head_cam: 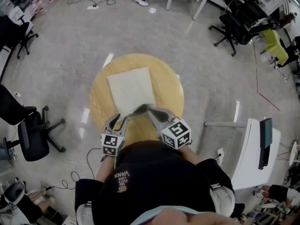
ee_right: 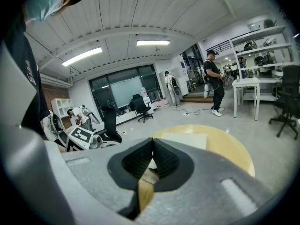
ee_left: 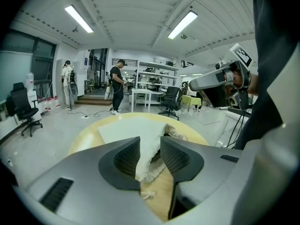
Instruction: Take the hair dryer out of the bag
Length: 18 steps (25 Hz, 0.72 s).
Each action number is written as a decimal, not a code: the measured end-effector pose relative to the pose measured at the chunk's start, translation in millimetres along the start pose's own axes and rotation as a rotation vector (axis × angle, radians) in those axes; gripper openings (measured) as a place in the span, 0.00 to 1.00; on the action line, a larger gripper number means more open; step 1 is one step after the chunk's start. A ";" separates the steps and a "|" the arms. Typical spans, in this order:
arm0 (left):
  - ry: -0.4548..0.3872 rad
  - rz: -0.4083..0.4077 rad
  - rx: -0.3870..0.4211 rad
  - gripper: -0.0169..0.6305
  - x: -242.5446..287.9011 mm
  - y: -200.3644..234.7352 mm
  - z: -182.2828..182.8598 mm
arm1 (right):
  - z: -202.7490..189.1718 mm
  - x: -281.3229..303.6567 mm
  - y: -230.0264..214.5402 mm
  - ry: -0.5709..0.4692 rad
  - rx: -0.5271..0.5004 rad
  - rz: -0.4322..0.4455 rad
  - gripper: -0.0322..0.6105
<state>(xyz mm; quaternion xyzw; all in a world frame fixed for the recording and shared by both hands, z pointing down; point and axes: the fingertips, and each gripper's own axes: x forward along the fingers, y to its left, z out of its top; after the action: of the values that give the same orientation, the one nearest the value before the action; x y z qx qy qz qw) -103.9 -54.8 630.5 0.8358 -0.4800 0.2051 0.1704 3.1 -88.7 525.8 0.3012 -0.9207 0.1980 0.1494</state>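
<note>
Access is the aim: my right fingers (ee_right: 165, 161) clamp the rim of the bag (head_cam: 131, 89) above the table (head_cam: 100, 93) while my left fingers (ee_left: 125, 156), parted, straddle its other edge ungripped

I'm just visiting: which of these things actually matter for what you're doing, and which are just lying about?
In use:
white bag on the round table; left tool, open, bag cloth between its jaws; right tool, shut on the bag's edge. The hair dryer isn't visible.

Lying about:
black office chair; white desk; floor cables; green chair.
</note>
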 end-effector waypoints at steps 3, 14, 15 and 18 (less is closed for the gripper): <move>0.017 -0.006 0.003 0.25 4.3 -0.8 -5.8 | -5.3 1.7 -1.5 0.014 0.002 -0.002 0.05; 0.129 0.011 0.145 0.33 24.9 -3.7 -42.4 | -9.0 6.1 -5.3 0.018 0.010 -0.008 0.05; 0.140 0.016 0.156 0.33 26.4 -3.0 -46.4 | -9.3 6.8 -5.2 0.019 0.011 -0.009 0.05; 0.158 0.024 0.179 0.33 31.8 -0.3 -49.3 | -8.6 7.7 -6.9 0.024 0.012 -0.011 0.05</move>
<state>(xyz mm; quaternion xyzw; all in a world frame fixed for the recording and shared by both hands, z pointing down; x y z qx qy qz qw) -98.0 -54.2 688.9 0.8230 -0.4550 0.3142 0.1298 2.7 -93.8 538.2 0.3047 -0.9161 0.2061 0.1597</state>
